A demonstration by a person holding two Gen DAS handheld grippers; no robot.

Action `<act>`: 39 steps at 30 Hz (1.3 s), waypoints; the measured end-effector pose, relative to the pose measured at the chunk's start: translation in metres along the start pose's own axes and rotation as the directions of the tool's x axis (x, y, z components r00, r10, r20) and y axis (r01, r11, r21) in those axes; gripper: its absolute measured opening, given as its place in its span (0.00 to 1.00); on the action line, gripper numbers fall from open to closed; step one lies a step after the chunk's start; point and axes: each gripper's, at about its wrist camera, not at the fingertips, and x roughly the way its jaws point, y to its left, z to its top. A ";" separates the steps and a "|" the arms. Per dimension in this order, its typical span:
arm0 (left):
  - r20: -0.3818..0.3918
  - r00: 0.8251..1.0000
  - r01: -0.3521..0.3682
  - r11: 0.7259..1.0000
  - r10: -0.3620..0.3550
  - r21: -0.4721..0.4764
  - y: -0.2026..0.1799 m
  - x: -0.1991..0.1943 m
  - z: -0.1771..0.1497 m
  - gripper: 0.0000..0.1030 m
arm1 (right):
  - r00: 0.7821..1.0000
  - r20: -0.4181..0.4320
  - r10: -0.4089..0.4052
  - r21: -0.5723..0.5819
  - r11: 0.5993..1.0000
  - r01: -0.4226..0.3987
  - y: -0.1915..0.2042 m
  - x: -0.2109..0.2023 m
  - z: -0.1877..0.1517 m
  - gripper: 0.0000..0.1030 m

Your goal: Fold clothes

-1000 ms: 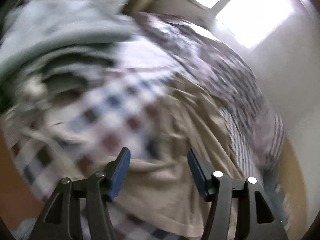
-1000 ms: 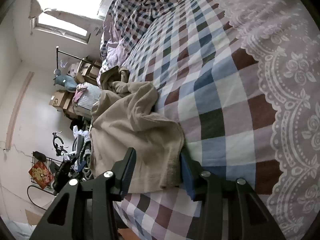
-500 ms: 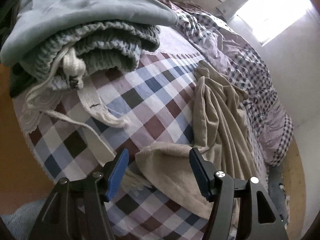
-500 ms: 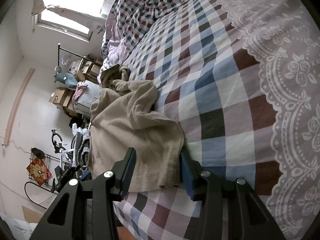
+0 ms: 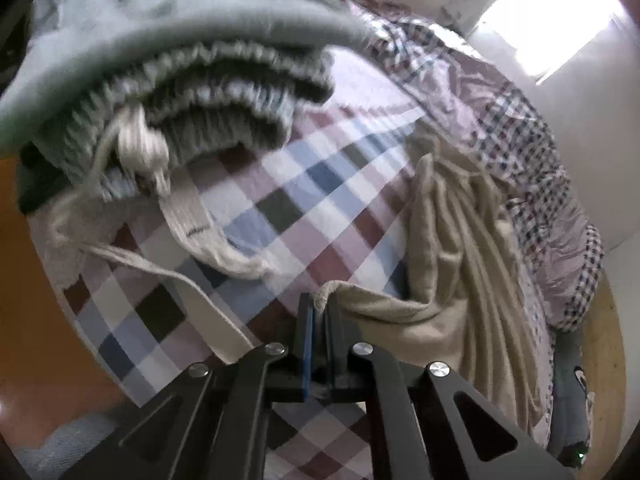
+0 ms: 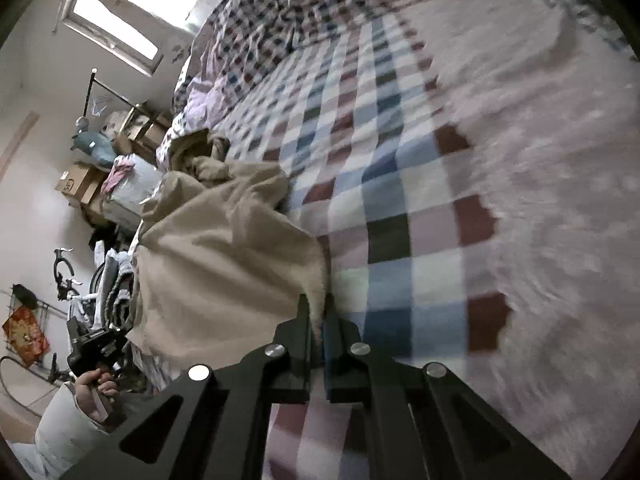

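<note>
- Gripping a beige garment (image 5: 448,280) at 2 points, the person's handheld grippers have both clenched on its near hem, low in the centre of each wrist view; the cloth lies rumpled on a checked bedspread (image 5: 320,184).
- The left gripper (image 5: 318,312) pinches a frayed corner of the garment between its blue pads, with a tuft of cloth sticking out above the tips.
- The right gripper (image 6: 316,310) is clamped on the opposite corner, the fabric pinched thin between the fingers.
- Judged from the bunched, ridged cloth trailing toward the far edge of the bed, no fold has been made in this piece: the task appears to be at its start, with spreading, folding and stacking all left.
- A stack of folded knitwear (image 5: 180,92) fills the upper left of the left wrist view, suggesting other items are already done; a white drawstring (image 5: 192,220) trails from it across the checks.
- The far end of the garment is hidden in its own folds, so whether it is a shirt, trousers or a towel cannot be told.
- Motion blur softens the lace-edged cover (image 6: 540,160) on the right of the right wrist view.
- A hand (image 6: 96,390) in a white sleeve shows at the lower left of the right wrist view, partly cut off by the gripper frame.
</note>
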 end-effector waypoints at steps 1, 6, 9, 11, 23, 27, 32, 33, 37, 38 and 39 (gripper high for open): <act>0.009 1.000 0.010 1.000 -0.010 -0.002 -0.001 -0.004 0.002 0.03 | 1.000 0.000 -0.009 -0.011 1.000 0.009 0.004 -0.011 -0.003 0.01; 0.044 0.998 0.048 0.998 -0.046 -0.046 0.007 -0.026 0.009 0.03 | 0.997 -0.021 -0.069 -0.082 0.994 0.067 0.024 -0.064 -0.021 0.01; 0.056 0.998 0.046 0.996 -0.042 -0.073 0.014 -0.033 0.011 0.03 | 0.993 -0.071 -0.098 -0.125 0.988 0.089 0.035 -0.080 -0.042 0.01; 0.080 0.996 0.039 0.995 -0.031 -0.097 0.019 -0.044 0.010 0.03 | 0.990 -0.086 -0.114 -0.152 0.983 0.100 0.044 -0.087 -0.054 0.01; -0.045 0.974 -0.224 0.967 0.220 -0.119 0.031 -0.031 0.005 0.06 | 0.905 -0.216 -0.367 -0.264 0.914 0.308 0.037 -0.054 -0.093 0.12; -0.016 0.966 -0.259 0.957 0.259 -0.130 0.036 -0.037 0.008 0.17 | 0.896 -0.171 -0.410 -0.256 0.896 0.362 0.036 -0.071 -0.086 0.16; 0.056 0.971 -0.222 0.965 0.231 -0.137 0.033 -0.045 0.009 0.47 | 0.924 -0.029 -0.382 -0.224 0.903 0.366 0.057 -0.088 -0.053 0.29; 0.081 0.976 -0.190 0.973 0.201 -0.128 0.029 -0.047 0.008 0.51 | 0.932 -0.005 -0.362 -0.221 0.910 0.352 0.063 -0.086 -0.046 0.32; 0.162 0.981 -0.102 0.994 0.106 -0.033 0.004 -0.055 0.002 0.56 | 0.967 0.067 -0.244 -0.239 0.937 0.253 0.097 -0.064 -0.022 0.37; 0.175 0.981 -0.086 0.996 0.084 0.000 -0.004 -0.055 0.000 0.57 | 0.975 0.082 -0.207 -0.240 0.945 0.221 0.104 -0.055 -0.017 0.39; 0.185 0.981 -0.069 0.997 0.062 0.033 -0.011 -0.055 -0.002 0.64 | 0.980 0.091 -0.175 -0.234 0.953 0.192 0.110 -0.046 -0.011 0.40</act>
